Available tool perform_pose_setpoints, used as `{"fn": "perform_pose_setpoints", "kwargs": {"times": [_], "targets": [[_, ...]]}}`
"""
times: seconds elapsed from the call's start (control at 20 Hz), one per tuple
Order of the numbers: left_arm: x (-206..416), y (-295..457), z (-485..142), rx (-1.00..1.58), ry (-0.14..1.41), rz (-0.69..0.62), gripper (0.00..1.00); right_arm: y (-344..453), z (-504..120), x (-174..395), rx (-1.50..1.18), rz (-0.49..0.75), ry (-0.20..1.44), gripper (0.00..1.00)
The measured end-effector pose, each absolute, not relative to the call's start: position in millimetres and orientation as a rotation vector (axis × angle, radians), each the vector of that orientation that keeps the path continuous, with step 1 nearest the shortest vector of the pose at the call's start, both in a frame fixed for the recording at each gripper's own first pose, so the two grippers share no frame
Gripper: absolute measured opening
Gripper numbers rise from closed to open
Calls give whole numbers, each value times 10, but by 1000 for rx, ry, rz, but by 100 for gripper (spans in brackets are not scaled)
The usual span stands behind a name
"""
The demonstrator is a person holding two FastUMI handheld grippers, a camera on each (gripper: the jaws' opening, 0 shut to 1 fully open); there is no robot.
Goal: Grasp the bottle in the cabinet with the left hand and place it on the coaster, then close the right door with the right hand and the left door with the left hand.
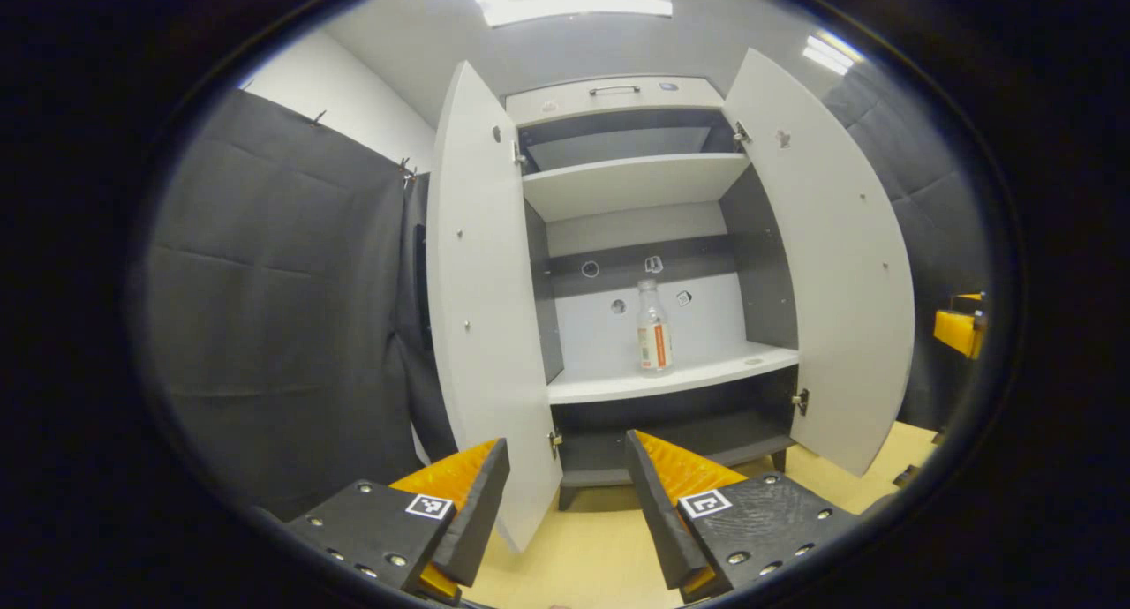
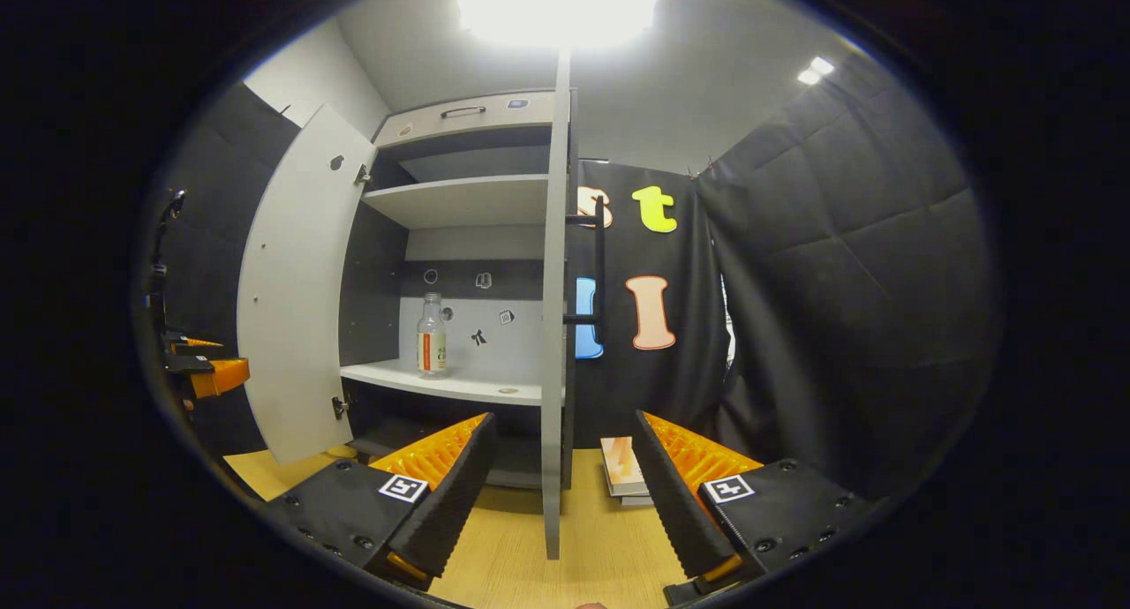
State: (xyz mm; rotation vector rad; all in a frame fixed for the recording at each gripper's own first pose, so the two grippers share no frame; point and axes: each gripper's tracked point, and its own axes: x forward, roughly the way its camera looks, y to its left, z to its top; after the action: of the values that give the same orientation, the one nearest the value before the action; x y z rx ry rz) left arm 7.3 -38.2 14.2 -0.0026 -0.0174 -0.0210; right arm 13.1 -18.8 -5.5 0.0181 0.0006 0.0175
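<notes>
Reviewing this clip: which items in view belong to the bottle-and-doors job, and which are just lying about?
Job items:
bottle upright on the cabinet shelf
left door, open
right door, open
left gripper, jaws open
right gripper, jaws open

Lying about:
books on the floor
stickers on the cabinet's back wall

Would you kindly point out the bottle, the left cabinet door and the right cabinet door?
bottle [image 1: 654, 337]: left gripper view, label.
left cabinet door [image 1: 484, 300]: left gripper view, inner face.
right cabinet door [image 1: 830, 265]: left gripper view, inner face.
</notes>
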Motion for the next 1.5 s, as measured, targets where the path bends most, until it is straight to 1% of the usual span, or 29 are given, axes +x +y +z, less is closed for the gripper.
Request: {"fn": "perform_pose_setpoints", "kwargs": {"times": [0.1, 0.25, 0.55, 0.6, 0.75, 0.8, 0.95, 1.05, 1.1, 1.15, 1.2, 1.25, 1.3, 1.4, 1.5], "targets": [[108, -452, 198, -1, -23, -26, 77, -256, -80, 147, 24, 16, 0, 96], [249, -696, 398, -51, -45, -74, 77, -359, -154, 143, 21, 21, 8, 98], [778, -1062, 975, -65, -101, -90, 77, -610, -353, 109, 16, 67, 23, 98], [861, -1118, 1093, -60, -110, -94, 77, -653, -373, 112, 18, 72, 25, 96], [1052, -1299, 1344, -28, -127, -132, 77, -772, -430, 144, 45, 66, 48, 98], [1098, -1364, 1379, -27, -132, -153, 79, -805, -407, 158, 57, 59, 42, 97], [1299, -1498, 1491, -30, -145, -197, 79, -869, -393, 201, 86, 27, 35, 98], [1477, -1555, 1542, -29, -153, -208, 79, -942, -384, 227, 89, -16, 31, 98], [1581, -1583, 1554, -33, -152, -216, 77, -968, -371, 237, 88, -37, 30, 98], [1679, -1605, 1575, -42, -151, -224, 79, -976, -361, 248, 85, -53, 28, 98], [1791, -1626, 1580, -56, -148, -234, 77, -991, -350, 256, 78, -70, 25, 98], [1895, -1636, 1583, -71, -143, -244, 79, -1022, -358, 259, 70, -90, 27, 98], [1992, -1636, 1584, -87, -138, -252, 77, -1045, -365, 265, 65, -110, 31, 98], [2212, -1625, 1622, -110, -136, -265, 79, -1063, -377, 278, 65, -149, 36, 98], [2426, -1626, 1646, -116, -135, -271, 78, -1091, -407, 254, 66, -185, 43, 98]]}}
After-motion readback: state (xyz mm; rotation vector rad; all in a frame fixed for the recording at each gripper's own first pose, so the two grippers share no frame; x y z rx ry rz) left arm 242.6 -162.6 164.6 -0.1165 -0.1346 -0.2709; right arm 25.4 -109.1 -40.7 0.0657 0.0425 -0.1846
